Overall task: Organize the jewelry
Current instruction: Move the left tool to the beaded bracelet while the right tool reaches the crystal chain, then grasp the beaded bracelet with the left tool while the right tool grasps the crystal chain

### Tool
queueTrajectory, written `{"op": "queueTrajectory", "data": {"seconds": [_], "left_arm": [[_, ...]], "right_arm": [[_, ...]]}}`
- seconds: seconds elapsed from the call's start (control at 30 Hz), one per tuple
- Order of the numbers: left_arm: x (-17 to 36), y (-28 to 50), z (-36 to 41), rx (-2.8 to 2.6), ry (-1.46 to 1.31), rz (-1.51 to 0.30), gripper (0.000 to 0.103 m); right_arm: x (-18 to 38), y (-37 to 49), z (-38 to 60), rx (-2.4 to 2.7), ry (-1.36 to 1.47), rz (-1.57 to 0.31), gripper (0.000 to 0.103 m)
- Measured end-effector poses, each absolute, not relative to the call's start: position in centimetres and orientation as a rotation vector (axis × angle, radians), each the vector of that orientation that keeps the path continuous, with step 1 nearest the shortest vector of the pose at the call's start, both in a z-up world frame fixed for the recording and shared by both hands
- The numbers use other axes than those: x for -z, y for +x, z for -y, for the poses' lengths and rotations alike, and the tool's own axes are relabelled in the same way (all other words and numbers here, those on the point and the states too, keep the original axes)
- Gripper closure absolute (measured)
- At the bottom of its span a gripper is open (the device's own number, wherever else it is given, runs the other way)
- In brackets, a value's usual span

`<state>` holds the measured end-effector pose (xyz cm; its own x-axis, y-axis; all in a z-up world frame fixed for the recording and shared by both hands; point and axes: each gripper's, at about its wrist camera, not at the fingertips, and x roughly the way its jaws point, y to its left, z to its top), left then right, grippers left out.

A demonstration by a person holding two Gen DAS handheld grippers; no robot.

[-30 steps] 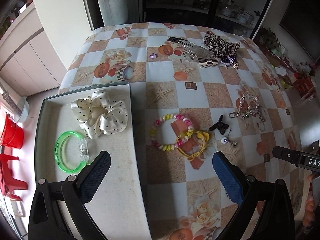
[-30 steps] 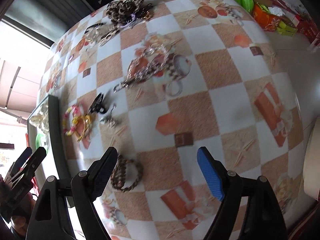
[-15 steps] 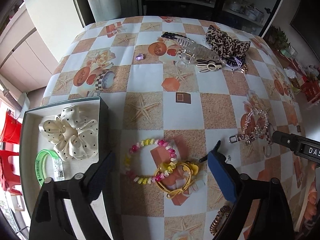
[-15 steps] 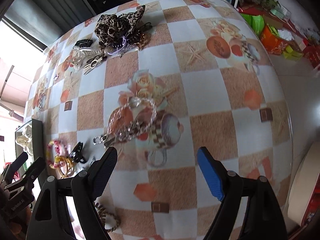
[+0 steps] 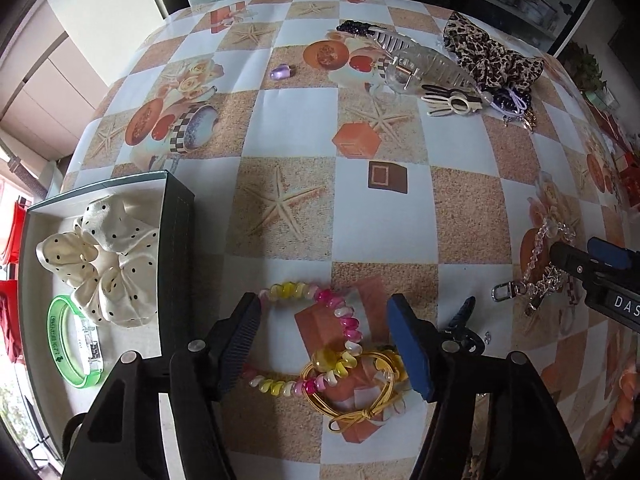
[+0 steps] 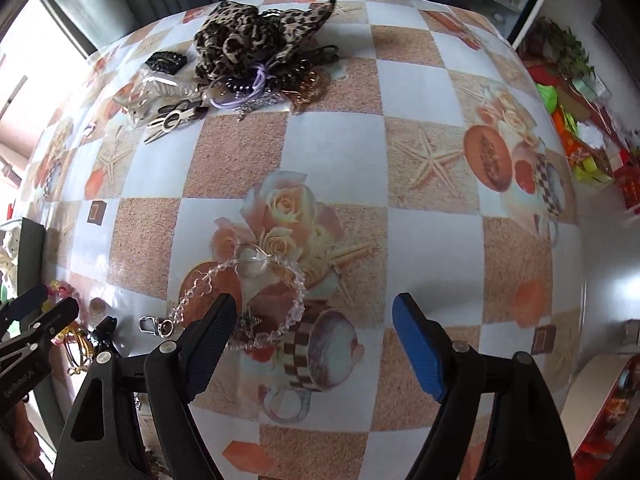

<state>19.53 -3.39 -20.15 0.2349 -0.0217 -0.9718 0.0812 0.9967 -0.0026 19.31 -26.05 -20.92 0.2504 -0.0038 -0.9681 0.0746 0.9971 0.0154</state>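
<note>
The left gripper (image 5: 326, 338) hangs low over the checked tablecloth (image 5: 296, 132) with its jaws spread wide and nothing between the pads. A pink and yellow bead bracelet (image 5: 316, 336) lies on the cloth in the gap between the two fingers, and a yellow cord bracelet (image 5: 360, 390) overlaps its near right side (the two touch). Just right of the right finger sits a small black clip (image 5: 460, 320).

To the left stands a dark-walled box (image 5: 176, 240). Inside it rest a cream dotted scrunchie (image 5: 104, 256) and, nearer, a green bangle (image 5: 70, 344).

The right gripper (image 6: 312, 340) is also wide open and holds nothing. A clear bead chain (image 6: 256, 284) with a metal clasp lies on the cloth at its left finger, partly hidden behind that pad; whether the pad touches it cannot be told.

At the far side of the table lie a leopard-print scrunchie (image 6: 256, 40), a clear claw clip (image 5: 424, 68), a cream hair clip (image 5: 452, 102) and, further left, a small purple bead (image 5: 280, 73).
</note>
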Motion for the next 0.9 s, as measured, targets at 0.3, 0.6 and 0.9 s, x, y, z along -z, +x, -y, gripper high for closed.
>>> {"op": "queueTrajectory", "data": {"seconds": [0.3, 0.6, 0.9], "left_arm": [[20.8, 19.7, 4.8, 0.09, 0.058, -1.362, 0.059], [19.0, 19.5, 4.6, 0.1, 0.029, -1.304, 0.091], [14.7, 17.9, 3.7, 0.106, -0.014, -1.226, 0.091]], "right_arm": [[20.8, 19.9, 23.0, 0.015, -0.035, -1.278, 0.043], [20.1, 20.4, 22.2, -0.049, 0.036, -1.262, 0.097], [17.6, 18.9, 25.6, -0.124, 0.262, -1.231, 0.097]]}}
